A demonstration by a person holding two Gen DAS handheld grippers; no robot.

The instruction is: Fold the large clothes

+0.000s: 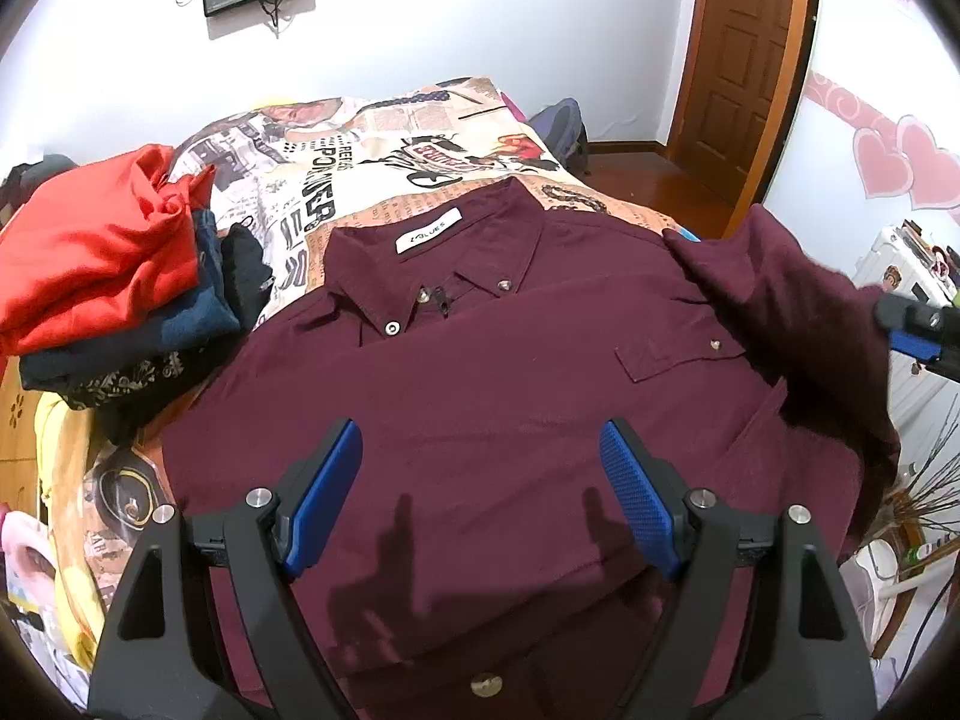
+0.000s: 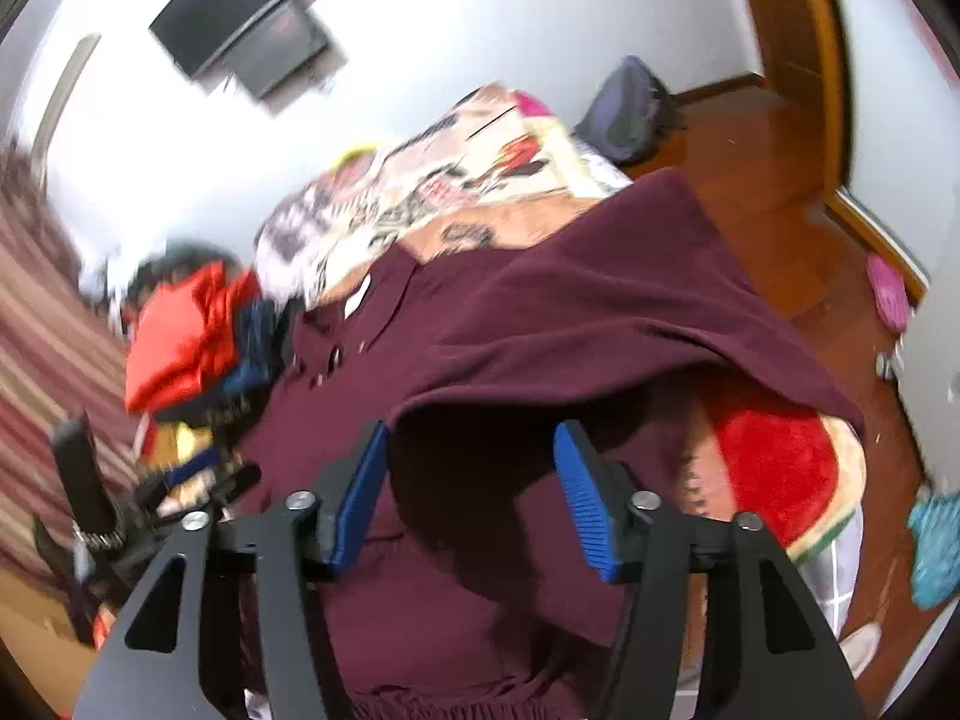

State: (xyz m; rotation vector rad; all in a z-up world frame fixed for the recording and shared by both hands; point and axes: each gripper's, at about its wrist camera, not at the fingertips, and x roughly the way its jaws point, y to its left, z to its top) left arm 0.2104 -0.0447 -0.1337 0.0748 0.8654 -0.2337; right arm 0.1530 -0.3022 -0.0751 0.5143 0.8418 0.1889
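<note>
A maroon button-up shirt [image 1: 480, 372] lies front up on the bed, collar and white label at the far end. My left gripper [image 1: 480, 450] hovers open just above its lower front, nothing between the blue pads. The shirt's right sleeve [image 1: 780, 300] is lifted and folded over towards the body. In the right wrist view, that sleeve [image 2: 600, 312] drapes across in front of my right gripper [image 2: 474, 429]. Its jaws stand apart, with the sleeve's edge by the left fingertip and no pad pressing on the cloth. The right gripper [image 1: 918, 330] also shows at the left wrist view's right edge.
A pile of folded clothes with a red garment [image 1: 102, 264] on top sits left of the shirt. The printed bed cover [image 1: 360, 180] stretches beyond the collar. A backpack [image 1: 564, 126] and a wooden door [image 1: 744, 48] are at the far right. A watermelon cushion [image 2: 780, 468] lies under the shirt's right side.
</note>
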